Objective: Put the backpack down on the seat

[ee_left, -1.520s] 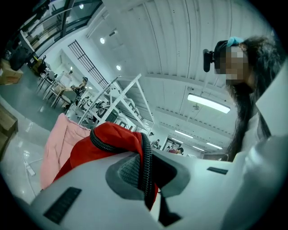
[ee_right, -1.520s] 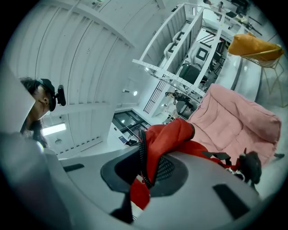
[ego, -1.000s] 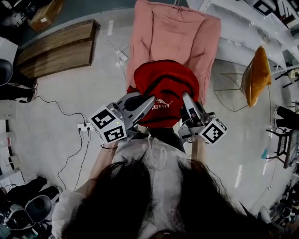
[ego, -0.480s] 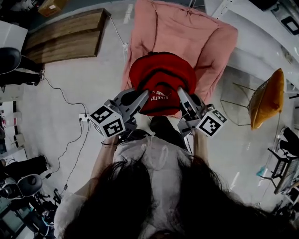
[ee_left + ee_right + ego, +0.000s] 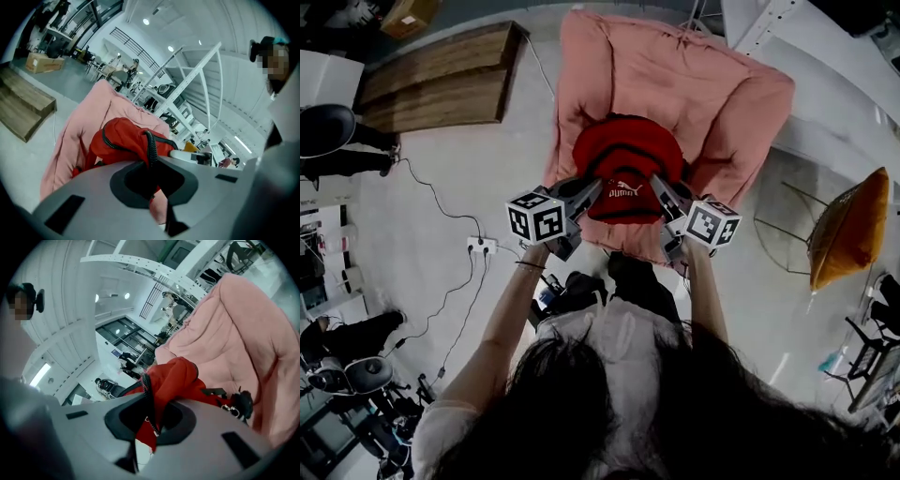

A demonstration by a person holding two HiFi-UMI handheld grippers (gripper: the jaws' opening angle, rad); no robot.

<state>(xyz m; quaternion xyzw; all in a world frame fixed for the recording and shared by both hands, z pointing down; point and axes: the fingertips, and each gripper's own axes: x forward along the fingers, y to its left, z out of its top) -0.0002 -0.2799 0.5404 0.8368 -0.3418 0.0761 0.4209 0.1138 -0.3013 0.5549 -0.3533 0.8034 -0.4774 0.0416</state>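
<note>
A red backpack (image 5: 623, 164) with black trim and a white logo hangs over the seat of a pink padded chair (image 5: 727, 94). My left gripper (image 5: 591, 194) is shut on the backpack's near left edge. My right gripper (image 5: 659, 192) is shut on its near right edge. In the left gripper view the red backpack (image 5: 124, 140) bulges beyond the jaws, its black zipper running down between them. In the right gripper view the backpack (image 5: 176, 378) rises from the jaws, with black straps and a metal clip (image 5: 228, 409) hanging at its right. Whether it touches the seat is hidden.
A low wooden bench (image 5: 441, 80) lies on the floor at the far left. A power strip (image 5: 480, 246) with cables sits left of the chair. An orange cushion (image 5: 853, 230) rests on a wire chair at the right. White shelving (image 5: 825, 66) stands behind.
Both grippers have carried the backpack forward, from the chair's front edge to over its seat. The arms are stretched out farther. Both jaws stayed shut.
</note>
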